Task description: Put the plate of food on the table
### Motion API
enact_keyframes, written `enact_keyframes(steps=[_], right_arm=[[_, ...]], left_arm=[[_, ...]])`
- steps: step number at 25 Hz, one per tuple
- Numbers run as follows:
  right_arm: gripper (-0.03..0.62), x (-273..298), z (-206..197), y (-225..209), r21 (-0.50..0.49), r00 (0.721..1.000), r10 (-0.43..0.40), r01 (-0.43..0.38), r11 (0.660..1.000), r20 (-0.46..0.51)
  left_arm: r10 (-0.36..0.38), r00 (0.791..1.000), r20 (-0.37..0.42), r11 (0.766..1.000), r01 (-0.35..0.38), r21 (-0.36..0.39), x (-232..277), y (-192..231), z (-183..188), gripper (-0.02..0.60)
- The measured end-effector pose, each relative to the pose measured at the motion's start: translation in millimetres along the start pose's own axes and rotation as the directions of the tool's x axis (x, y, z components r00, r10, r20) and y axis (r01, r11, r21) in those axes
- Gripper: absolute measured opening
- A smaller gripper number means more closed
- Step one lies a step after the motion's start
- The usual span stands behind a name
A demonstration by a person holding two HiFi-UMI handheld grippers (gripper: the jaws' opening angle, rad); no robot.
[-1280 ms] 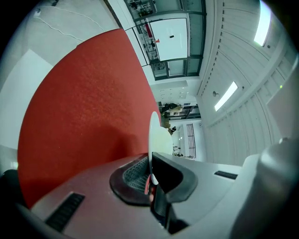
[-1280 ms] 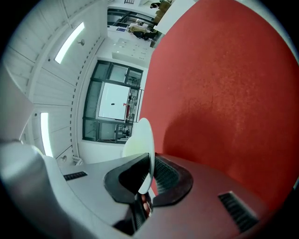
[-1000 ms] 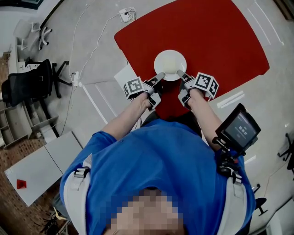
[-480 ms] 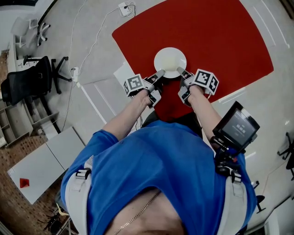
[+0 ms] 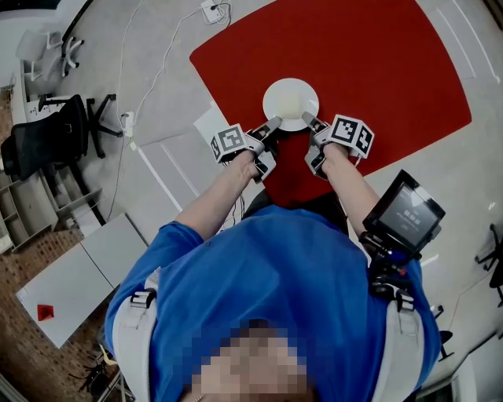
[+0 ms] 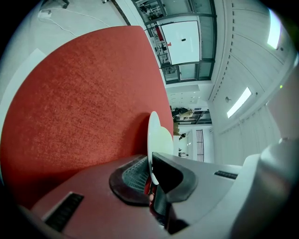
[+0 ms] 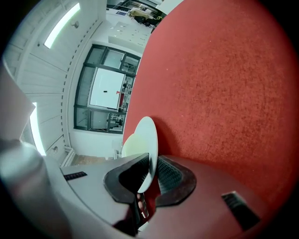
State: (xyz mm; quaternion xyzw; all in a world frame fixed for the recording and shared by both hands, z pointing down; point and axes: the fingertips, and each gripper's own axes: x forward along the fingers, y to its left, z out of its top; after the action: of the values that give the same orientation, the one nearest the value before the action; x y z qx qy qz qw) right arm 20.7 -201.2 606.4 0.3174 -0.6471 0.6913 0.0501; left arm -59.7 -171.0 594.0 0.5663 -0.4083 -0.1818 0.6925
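Observation:
A round white plate (image 5: pixel 291 104) with a pale yellowish food (image 5: pixel 290 104) on it is held level over the red carpet (image 5: pixel 354 47). My left gripper (image 5: pixel 274 123) is shut on the plate's near-left rim, my right gripper (image 5: pixel 306 119) on its near-right rim. In the left gripper view the plate (image 6: pixel 153 140) stands edge-on, pinched between the ribbed pads (image 6: pixel 135 172) of the left gripper (image 6: pixel 150 172). The right gripper view shows the plate (image 7: pixel 145 144) with the food (image 7: pixel 134 144), its rim clamped in the right gripper (image 7: pixel 147 175).
The red carpet lies on a pale floor (image 5: pixel 165 165). A black office chair (image 5: pixel 55 141) and shelving (image 5: pixel 23 212) stand at the left. A cable and socket (image 5: pixel 212 12) lie at the carpet's far-left corner. A screen device (image 5: pixel 405 216) hangs at the person's right side.
The plate and both grippers have drifted slightly up and away in the head view, further over the red carpet. The grip on both sides is unchanged.

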Motion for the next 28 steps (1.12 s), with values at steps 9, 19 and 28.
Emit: enact_keyframes(steps=[9, 19, 28], right_arm=[[0.020, -1.7, -1.2, 0.6, -0.043, 1.000, -0.016, 0.016, 0.999, -0.002], [0.043, -2.1, 2.7, -0.2, -0.149, 0.997, -0.080, 0.078, 0.986, -0.007], [0.060, -4.0, 4.9, -3.1, -0.181, 0.995, -0.104, 0.101, 0.978, -0.006]], left_arm=[[0.008, 1.000, -0.022, 1.000, -0.008, 0.013, -0.3, -0.7, -2.2, 0.018], [0.035, 0.997, -0.072, 0.997, -0.030, 0.074, 2.3, -3.1, -6.0, 0.020], [0.053, 0.993, -0.103, 0.994, -0.042, 0.106, 6.2, -3.6, -6.0, 0.095]])
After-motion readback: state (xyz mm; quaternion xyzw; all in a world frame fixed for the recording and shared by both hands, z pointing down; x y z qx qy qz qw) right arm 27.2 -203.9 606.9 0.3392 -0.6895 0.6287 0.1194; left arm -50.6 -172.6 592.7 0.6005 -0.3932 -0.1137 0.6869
